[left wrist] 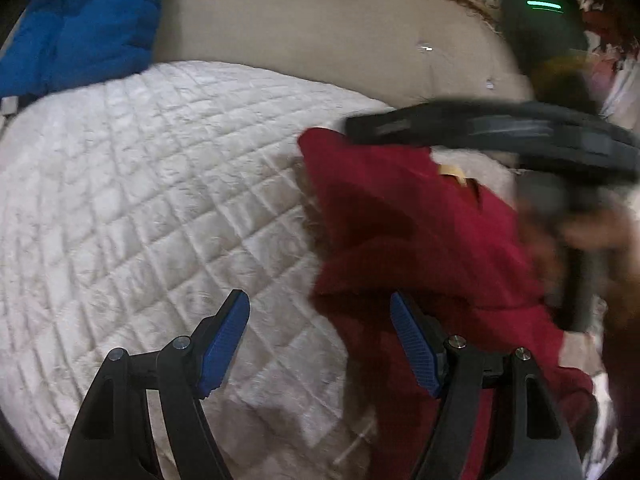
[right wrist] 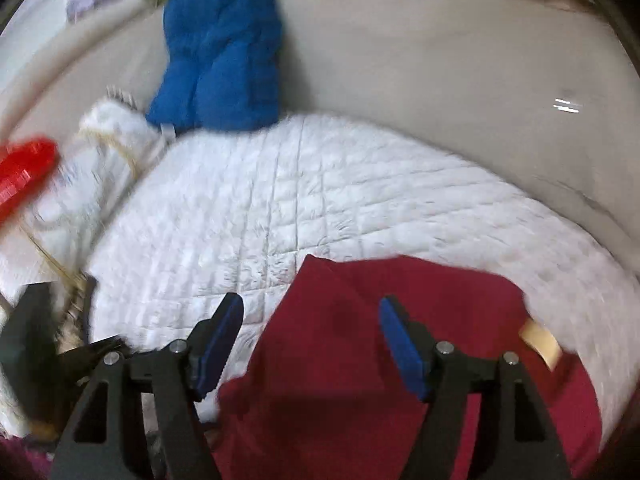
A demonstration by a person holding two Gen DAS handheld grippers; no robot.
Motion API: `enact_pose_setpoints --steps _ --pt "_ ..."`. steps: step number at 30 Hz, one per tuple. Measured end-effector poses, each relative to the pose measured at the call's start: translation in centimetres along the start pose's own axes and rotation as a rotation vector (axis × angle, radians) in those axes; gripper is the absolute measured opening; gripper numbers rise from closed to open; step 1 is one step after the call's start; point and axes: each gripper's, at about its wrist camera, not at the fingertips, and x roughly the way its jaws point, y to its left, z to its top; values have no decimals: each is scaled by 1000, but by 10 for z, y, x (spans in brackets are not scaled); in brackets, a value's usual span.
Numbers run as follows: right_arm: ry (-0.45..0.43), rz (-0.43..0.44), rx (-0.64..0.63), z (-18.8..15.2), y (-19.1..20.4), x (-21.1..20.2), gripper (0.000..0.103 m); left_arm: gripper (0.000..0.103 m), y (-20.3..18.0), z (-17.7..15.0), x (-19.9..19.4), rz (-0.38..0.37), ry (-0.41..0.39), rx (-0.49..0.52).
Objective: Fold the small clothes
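Nearest the lens in the left wrist view, the left hand-held gripper [left wrist: 320,336] stood with its blue pads wide apart and nothing between them; its left pad hung over the white quilted pad [left wrist: 160,184], its right pad over the near edge of the dark red garment [left wrist: 420,232]. So the garment lay just ahead and to the right of this gripper, bunched rather than flat, with its long axis seeming to run from the far left corner down toward the near right.

In the right wrist view, the right hand-held gripper [right wrist: 312,336] was also open and gripped nothing. The red cloth [right wrist: 380,360] lay under the gap between its pads and spread on to the right, so the right hand looked the nearer and better centred of the two. A small tan tag [right wrist: 540,342] showed at the garment's right edge.

From left to right beyond it lay a red plastic object [right wrist: 24,172], a rolled white cloth [right wrist: 108,148] and a blue garment [right wrist: 224,48], all well apart from the red one on the beige bed [right wrist: 440,80]. Nothing stood between either gripper and the cloth, though from the left wrist the blurred right gripper body [left wrist: 520,136] crossed over the garment's far side, and the two could crowd each other.
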Motion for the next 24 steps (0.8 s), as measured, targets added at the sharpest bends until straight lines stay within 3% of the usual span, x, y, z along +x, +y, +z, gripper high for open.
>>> enact_pose_setpoints --steps 2,3,5,6,8,10,11,14,17,20,22,24 --pt "84 -38 -22 -1 -2 29 72 53 -2 2 0 -31 -14 19" --pt "113 -46 -22 -3 -5 38 59 53 -2 3 1 -11 -23 23" --pt "122 -8 -12 -7 -8 45 34 51 -1 8 15 108 2 27" --pt "101 6 -11 -6 -7 41 28 48 0 9 24 143 30 29" --pt "80 32 -13 -3 -5 35 18 30 1 12 29 136 51 14" --pt "48 54 -27 5 2 31 14 7 3 15 19 108 4 -10" --pt "23 72 -34 10 6 28 13 7 6 17 6 100 -50 -28" --pt "-54 128 -31 24 19 27 12 12 21 19 -10 160 -121 -72" --pt "-3 91 -6 30 26 62 13 13 36 18 4 172 -35 -141" --pt "45 104 60 19 18 67 25 17 33 17 5 193 -24 -132" --pt "6 159 111 15 6 42 39 23 30 18 -1 205 -48 -124" --pt "-62 134 103 5 -8 1 52 27 29 17 -7 209 -64 -122"
